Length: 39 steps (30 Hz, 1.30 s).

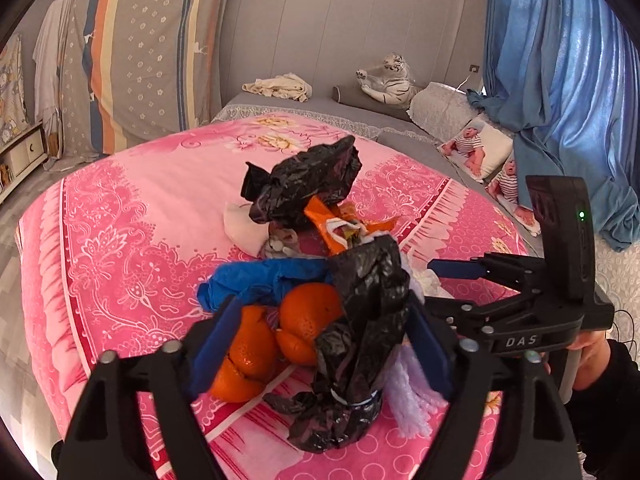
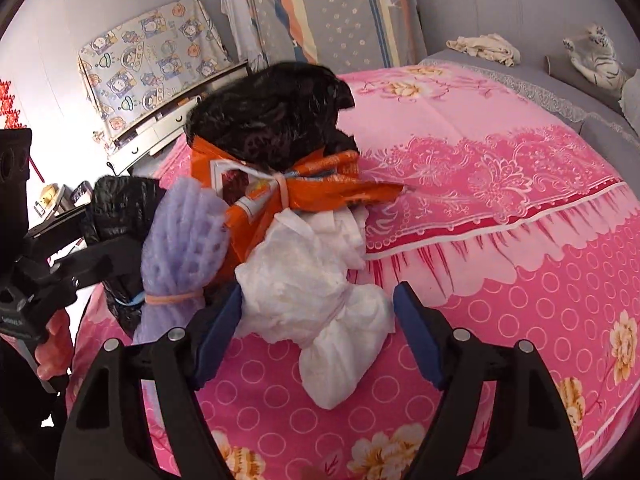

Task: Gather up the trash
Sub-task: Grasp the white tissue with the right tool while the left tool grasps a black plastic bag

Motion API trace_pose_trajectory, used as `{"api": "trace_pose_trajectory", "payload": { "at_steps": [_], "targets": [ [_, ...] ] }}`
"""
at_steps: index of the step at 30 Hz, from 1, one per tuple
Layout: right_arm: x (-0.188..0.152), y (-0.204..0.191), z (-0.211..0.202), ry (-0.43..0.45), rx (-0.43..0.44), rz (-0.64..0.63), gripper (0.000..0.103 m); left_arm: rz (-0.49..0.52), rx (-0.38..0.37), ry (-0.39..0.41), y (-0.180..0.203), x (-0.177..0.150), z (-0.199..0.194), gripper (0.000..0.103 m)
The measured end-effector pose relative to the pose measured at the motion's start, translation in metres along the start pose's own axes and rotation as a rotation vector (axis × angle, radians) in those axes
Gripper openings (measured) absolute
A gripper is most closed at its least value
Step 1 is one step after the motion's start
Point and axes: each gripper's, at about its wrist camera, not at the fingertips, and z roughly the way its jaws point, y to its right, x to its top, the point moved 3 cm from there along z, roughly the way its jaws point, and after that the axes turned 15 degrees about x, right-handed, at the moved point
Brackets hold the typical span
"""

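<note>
Lying on the pink bed cover (image 1: 120,216) is a small heap of trash, and both grippers come at it from the near side.

The left gripper (image 1: 320,344) has its blue fingers (image 1: 216,344) partly open. A tied black bag (image 1: 360,320) stands between them, long way up and down, with its knot at the bottom, near the camera. The right-hand finger sits just beside the bag. The other finger is against the orange peel (image 1: 256,348), which also lies inside the gap. I cannot tell if the fingers press on anything. A blue rag (image 1: 256,280) lies across behind the peel, and a purple foam net (image 1: 404,384) pokes out on the right of the bag.

The right gripper (image 2: 316,332) also has its fingers (image 2: 416,336) partly open. A white paper bundle (image 2: 316,300) lies between them, long way running from far left to near right, its loose end pointing at the camera. The left-hand finger touches it; the other one stands apart from it.

Behind the bundle lie an orange wrapper (image 2: 320,188) and another black bag (image 2: 272,120). A hand (image 1: 592,356) holds the right gripper
</note>
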Motion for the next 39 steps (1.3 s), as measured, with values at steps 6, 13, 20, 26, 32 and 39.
{"api": "trace_pose_trajectory", "payload": {
  "at_steps": [6,13,20,26,32,39],
  "targets": [
    [-0.003,0.007,-0.001,0.002,0.021,0.029,0.063,-0.028,-0.033,-0.019,-0.003,-0.004,-0.001,0.033],
    [-0.007,0.008,-0.006,0.013,0.018,0.046,0.056,-0.044,-0.044,-0.005,-0.012,-0.009,-0.013,0.024],
    [-0.005,0.008,-0.018,0.05,0.019,0.09,0.052,-0.107,-0.053,0.035,-0.035,-0.005,-0.036,0.024],
    [-0.001,0.0,-0.048,0.118,0.023,0.111,0.052,-0.139,-0.038,0.086,-0.051,-0.001,-0.059,0.024],
    [-0.002,-0.017,-0.075,0.168,0.05,0.134,0.052,-0.17,-0.03,0.117,-0.065,-0.002,-0.075,0.024],
    [-0.013,-0.043,-0.1,0.21,0.07,0.143,0.052,-0.196,-0.025,0.142,-0.079,-0.008,-0.094,0.024]
  ]
}}
